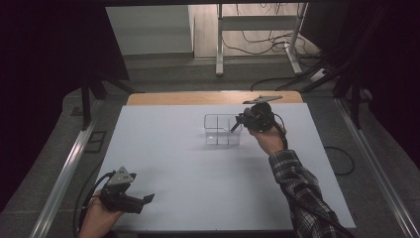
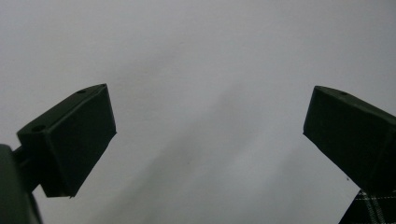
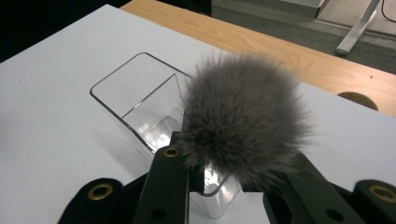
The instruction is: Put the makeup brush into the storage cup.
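1. We find the right tongs (image 3: 223, 184) closed on a grey fluffy ball (image 3: 243, 119), held over the right end of the clear divided box (image 1: 222, 130) at the table's (image 1: 198, 173) far middle.
2. The left tongs (image 2: 208, 135) rest wide open and empty at the near left.
3. The ball appears not yet released; lowering and letting go remain.

Both grippers are matte black plastic. The left gripper (image 1: 146, 199) has a grey 3-cornered plate on top and a black cable looping off its back. The right gripper (image 1: 236, 125) carries the same plate, plus brass-ringed screw holes at the base of its 2 blocky jaws. Dark plaid sleeve (image 1: 302, 193) behind it.
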The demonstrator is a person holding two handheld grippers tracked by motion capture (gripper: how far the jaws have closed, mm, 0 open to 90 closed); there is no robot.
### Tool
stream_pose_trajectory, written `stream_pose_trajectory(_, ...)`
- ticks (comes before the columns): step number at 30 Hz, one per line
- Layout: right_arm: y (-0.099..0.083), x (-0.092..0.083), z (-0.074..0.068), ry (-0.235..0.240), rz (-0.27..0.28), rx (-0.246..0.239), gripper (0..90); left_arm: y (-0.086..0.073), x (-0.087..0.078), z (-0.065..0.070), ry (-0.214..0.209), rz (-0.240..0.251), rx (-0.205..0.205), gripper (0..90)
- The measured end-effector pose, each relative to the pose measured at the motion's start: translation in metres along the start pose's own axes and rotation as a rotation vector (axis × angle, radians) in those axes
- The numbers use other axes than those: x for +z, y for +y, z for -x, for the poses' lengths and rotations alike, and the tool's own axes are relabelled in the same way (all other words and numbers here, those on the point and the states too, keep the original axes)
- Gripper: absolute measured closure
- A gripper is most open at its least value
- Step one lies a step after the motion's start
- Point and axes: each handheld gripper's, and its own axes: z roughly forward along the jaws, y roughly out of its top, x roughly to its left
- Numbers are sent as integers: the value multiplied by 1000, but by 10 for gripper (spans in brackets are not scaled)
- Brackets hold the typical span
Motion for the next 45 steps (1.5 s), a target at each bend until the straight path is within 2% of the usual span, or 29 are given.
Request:
stream_pose_trajectory(7,-5,7,-1,1,-16,3,758,0,0,0,0,-3,6,27)
stream_pose_trajectory(11,-7,10,-3,3,-45,-4,749,0,0,0,-1,-2,4,27)
stream_pose_trajectory(13,-7,11,-4,21,-60,16,625,0,0,0,0,-2,5,26)
stream_pose_trajectory(16,-6,9,-7,9,-45,16,471,0,0,0,0,-3,6,27)
stream_pose_trajectory(19,-5,8,-8,-20,-55,-2,326,0,1,1,1,-5,5,26)
stream_pose_trajectory(22,-5,8,-5,-14,-62,4,248,0,0,1,2,-4,7,26)
stream_pose_trajectory(25,-7,8,0,31,-50,39,152,0,0,0,1,-3,6,25)
stream_pose_trajectory(29,-8,8,1,29,-54,52,68,0,1,1,1,-5,4,25)
stream_pose_trajectory(34,-11,6,-1,16,-80,32,49,0,1,1,1,-4,4,24)
stream_pose_trajectory(38,-13,3,-1,35,-95,30,37,1,1,1,1,-6,6,24)
stream_pose_trajectory(45,-14,-3,-3,39,-97,17,13,1,1,1,1,-7,6,24)
